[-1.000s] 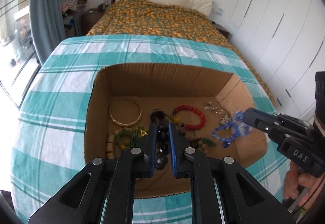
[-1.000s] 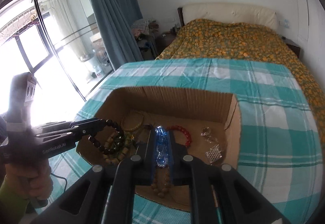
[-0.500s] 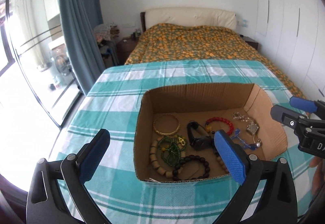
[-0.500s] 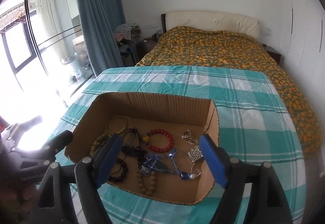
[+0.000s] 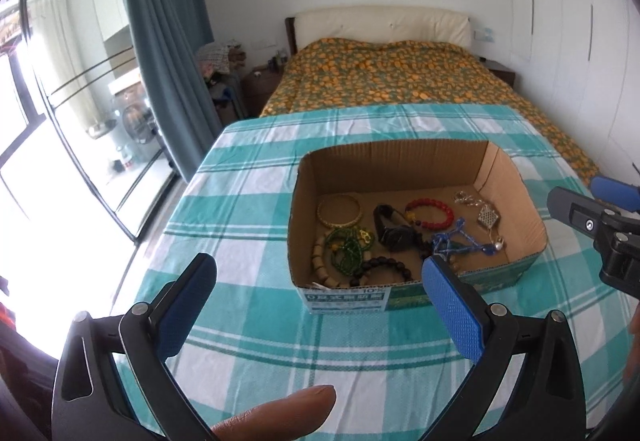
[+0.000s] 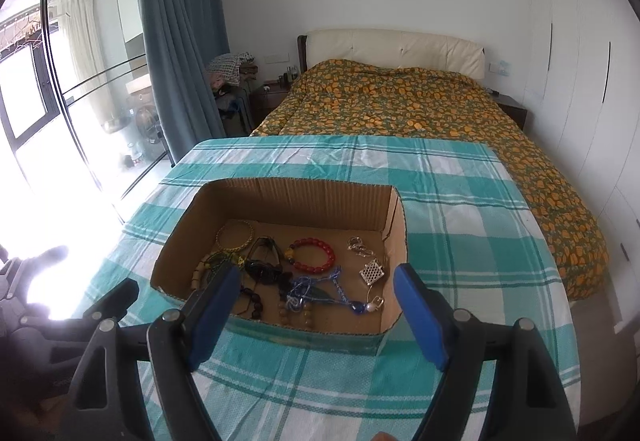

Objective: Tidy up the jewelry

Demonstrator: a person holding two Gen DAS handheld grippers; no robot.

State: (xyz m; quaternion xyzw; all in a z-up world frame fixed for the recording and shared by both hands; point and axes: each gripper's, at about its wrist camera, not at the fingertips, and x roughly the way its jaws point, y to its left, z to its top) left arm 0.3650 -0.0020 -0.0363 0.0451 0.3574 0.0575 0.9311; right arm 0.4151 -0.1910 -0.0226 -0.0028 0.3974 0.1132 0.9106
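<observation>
Both the left hand-held gripper (image 5: 320, 293) and right hand-held gripper (image 6: 316, 305) gape wide, empty, just short of the jewelry box (image 5: 348, 295)

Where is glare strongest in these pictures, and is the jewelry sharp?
Both views: window glare whitens the left side. Right wrist: it washes out the left gripper. Box contents stay sharp; fisheye bends the edges.

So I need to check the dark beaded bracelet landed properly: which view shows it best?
The left wrist view: the dark beaded bracelet lies whole near the cardboard box's front wall. In the right wrist view, that gripper's finger hides most of it.
</observation>
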